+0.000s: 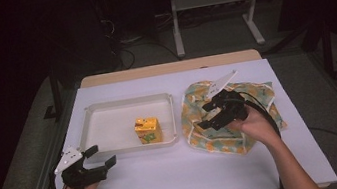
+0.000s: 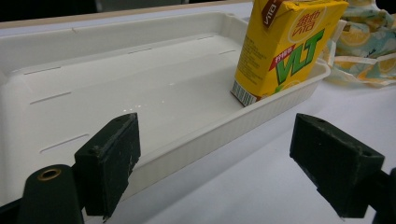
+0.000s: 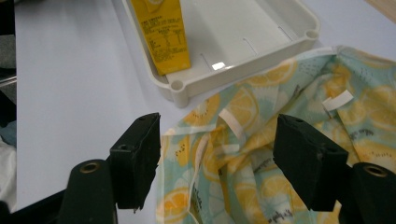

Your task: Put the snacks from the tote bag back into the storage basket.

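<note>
A yellow drink carton (image 1: pixel 148 130) stands upright in the near right corner of a white tray (image 1: pixel 102 107); it reads VLT in the left gripper view (image 2: pixel 286 46) and rises at the top of the right gripper view (image 3: pixel 162 35). A crumpled lemon-print cloth bag (image 1: pixel 214 141) lies right of the tray. My left gripper (image 1: pixel 101 156) is open just in front of the tray's near rim (image 2: pixel 224 133), nothing between its jaws. My right gripper (image 1: pixel 206 115) is open over the cloth bag (image 3: pixel 224 154), its jaws straddling the folds near a white strap.
White paper covers the table (image 1: pixel 178 174), with bare room in front of the tray and bag. The wooden table edge (image 1: pixel 167 68) runs along the back. Beyond it stand dark floor, cables and a white frame's legs (image 1: pixel 176 27).
</note>
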### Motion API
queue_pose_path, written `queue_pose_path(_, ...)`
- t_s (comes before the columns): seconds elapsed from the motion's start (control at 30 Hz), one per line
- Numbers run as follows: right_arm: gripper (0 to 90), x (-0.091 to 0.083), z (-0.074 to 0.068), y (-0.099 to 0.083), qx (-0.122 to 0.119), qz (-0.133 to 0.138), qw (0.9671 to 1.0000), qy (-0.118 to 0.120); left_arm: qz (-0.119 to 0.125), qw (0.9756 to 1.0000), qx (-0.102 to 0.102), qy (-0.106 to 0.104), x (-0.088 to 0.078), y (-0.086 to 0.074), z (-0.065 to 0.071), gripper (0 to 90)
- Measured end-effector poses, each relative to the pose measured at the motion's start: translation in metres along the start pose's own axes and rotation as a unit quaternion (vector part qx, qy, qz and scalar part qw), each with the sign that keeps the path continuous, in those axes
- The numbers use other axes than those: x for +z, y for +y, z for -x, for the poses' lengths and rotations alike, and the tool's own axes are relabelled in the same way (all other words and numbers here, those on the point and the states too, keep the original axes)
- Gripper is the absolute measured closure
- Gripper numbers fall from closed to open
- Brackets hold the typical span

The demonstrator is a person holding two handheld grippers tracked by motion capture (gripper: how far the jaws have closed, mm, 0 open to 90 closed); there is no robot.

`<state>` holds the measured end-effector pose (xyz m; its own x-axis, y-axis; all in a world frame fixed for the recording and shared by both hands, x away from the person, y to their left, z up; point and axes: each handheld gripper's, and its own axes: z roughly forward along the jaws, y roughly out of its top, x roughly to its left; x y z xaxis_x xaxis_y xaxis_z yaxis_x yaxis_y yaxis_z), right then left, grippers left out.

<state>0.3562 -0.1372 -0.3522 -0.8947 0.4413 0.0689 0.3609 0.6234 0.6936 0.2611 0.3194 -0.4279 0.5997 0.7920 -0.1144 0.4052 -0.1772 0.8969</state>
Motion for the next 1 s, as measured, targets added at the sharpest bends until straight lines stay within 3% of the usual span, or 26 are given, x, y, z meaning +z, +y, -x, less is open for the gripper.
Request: queue_pose_path(1.0, 30.2, -0.027, -0.004, -0.075, 0.06, 0.009, 0.998, -0.017, -0.008, 0.9999, 0.009, 0.001, 0.002, -0.001, 0.001, 15.8)
